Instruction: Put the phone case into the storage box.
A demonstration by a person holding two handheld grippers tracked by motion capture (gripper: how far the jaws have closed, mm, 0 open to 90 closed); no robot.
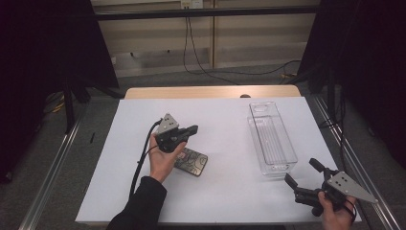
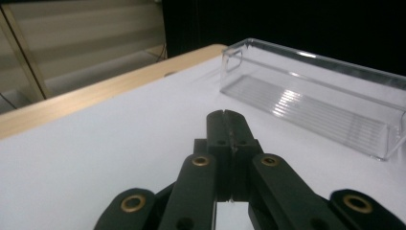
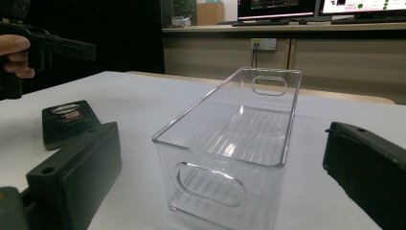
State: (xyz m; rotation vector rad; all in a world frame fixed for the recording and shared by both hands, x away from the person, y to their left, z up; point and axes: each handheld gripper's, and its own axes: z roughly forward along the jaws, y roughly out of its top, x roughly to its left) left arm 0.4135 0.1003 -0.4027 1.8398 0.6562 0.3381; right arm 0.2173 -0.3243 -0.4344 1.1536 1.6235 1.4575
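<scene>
A clear plastic bin (image 1: 270, 139) stands empty on the right of the white sheet, long side running away from me. A flat dark patterned case (image 1: 191, 162) lies left of centre. My left gripper (image 1: 194, 128) is held above the sheet just beyond the case, jaws shut on nothing and pointing right toward the bin (image 2: 311, 100). Its closed tips (image 2: 227, 120) meet with no gap. My right gripper (image 1: 301, 171) is open near the front right corner, facing the bin's near end (image 3: 287, 120). Between its spread jaws, the right gripper (image 3: 222, 134) frames the bin, with the case (image 3: 67, 120) at left.
The white sheet (image 1: 225, 191) covers a wooden table whose bare far edge (image 1: 210, 92) shows. Dark curtains hang on both sides and cables lie on the floor behind. The left gripper (image 3: 52, 45) and its hand appear at the upper left of the right gripper view.
</scene>
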